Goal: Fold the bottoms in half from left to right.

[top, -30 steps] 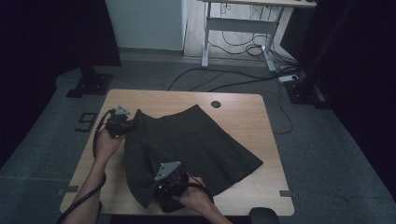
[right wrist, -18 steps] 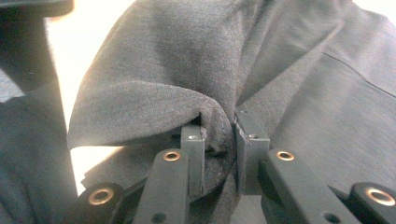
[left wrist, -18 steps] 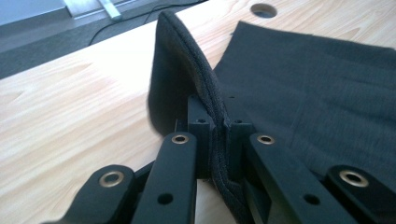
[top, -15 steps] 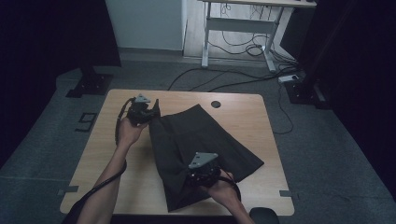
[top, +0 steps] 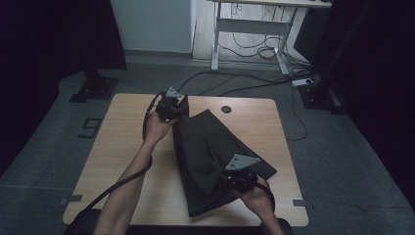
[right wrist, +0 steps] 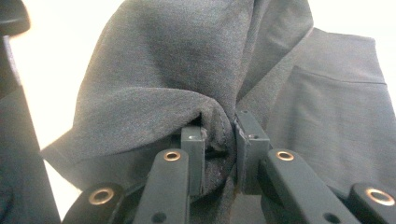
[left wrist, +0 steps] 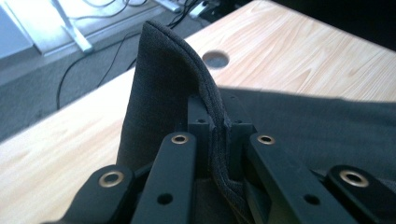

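Left gripper clamps the hemmed edge of the dark garment at the far side of the table. Right gripper clamps a bunched fold of it near the front edge. The garment lies folded between the 2 grippers.

The garment is plain dark charcoal grey without any pattern, the surface beneath it is light wood with a fine grain, and the fingers are black.
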### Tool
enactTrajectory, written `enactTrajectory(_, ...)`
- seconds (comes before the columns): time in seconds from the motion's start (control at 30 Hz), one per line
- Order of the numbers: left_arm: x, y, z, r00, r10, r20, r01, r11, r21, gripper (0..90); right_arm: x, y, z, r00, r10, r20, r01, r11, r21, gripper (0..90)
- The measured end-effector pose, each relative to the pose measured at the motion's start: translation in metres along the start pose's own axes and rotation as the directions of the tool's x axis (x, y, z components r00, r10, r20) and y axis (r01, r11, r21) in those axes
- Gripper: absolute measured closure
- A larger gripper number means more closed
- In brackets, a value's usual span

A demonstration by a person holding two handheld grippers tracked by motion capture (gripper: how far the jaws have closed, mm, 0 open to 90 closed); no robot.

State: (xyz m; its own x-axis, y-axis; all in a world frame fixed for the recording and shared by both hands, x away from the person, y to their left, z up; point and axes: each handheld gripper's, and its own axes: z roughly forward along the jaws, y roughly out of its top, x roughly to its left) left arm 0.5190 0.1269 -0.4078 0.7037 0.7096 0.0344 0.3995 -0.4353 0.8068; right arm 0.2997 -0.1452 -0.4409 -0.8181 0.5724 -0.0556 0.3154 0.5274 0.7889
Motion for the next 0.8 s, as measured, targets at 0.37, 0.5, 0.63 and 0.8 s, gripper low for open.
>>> enactTrajectory(0.37, -0.022, 0.010, 0.067, 0.9999, -0.004, 0.013, 0.004, 1.0000, -0.007, 83.3, -0.041, -0.033, -0.012, 0.9905, 0.088, 0.105, -0.093, 0.995, 0.040, 76.8)
enactTrajectory(0.5, -0.029, -0.002, 0.102, 0.9997, 0.007, -0.025, -0.005, 0.9990, 0.044, 83.1, -0.055, -0.052, -0.001, 0.9831, 0.139, 0.119, -0.148, 0.987, 0.068, 76.7)
enactTrajectory(0.63, -0.034, -0.011, 0.124, 0.9980, 0.027, -0.057, -0.022, 0.9959, 0.088, 82.6, -0.066, -0.068, 0.007, 0.9748, 0.182, 0.129, -0.193, 0.978, 0.080, 76.4)
enactTrajectory(0.8, -0.037, -0.025, 0.145, 0.9902, 0.067, -0.123, -0.047, 0.9862, 0.158, 75.1, -0.073, -0.079, 0.014, 0.9686, 0.219, 0.117, -0.230, 0.969, 0.088, 72.7)
